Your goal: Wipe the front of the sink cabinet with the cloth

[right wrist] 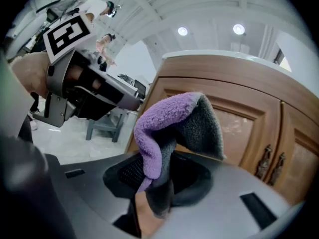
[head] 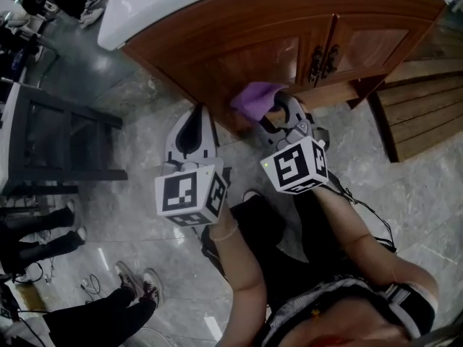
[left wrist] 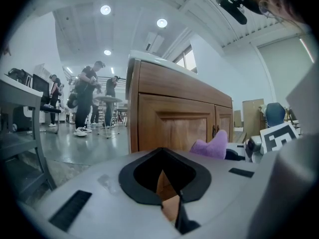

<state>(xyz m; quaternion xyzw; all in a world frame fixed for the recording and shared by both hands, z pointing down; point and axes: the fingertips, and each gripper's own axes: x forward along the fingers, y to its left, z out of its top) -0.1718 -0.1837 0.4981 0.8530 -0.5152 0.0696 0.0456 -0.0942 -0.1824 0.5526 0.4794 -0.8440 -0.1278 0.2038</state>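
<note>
The wooden sink cabinet (head: pixel 289 42) stands under a white counter, its panelled front (right wrist: pixel 239 128) facing me. A purple and grey cloth (head: pixel 257 98) is pinched in my right gripper (head: pixel 278 110), which is shut on it and holds it just in front of the left door panel; I cannot tell whether the cloth touches the wood. From the right gripper view the cloth (right wrist: pixel 174 128) rises folded out of the jaws. My left gripper (head: pixel 194 125) hangs lower left of the cabinet's corner, shut and holding nothing. The cloth (left wrist: pixel 212 146) shows at the right of the left gripper view.
Dark door handles (head: pixel 323 60) sit at the middle of the cabinet's two doors. A wooden slatted bench (head: pixel 423 114) stands to the right. A dark metal table (head: pixel 43 136) is at the left, with people's legs (head: pixel 108 302) on the grey tiled floor nearby.
</note>
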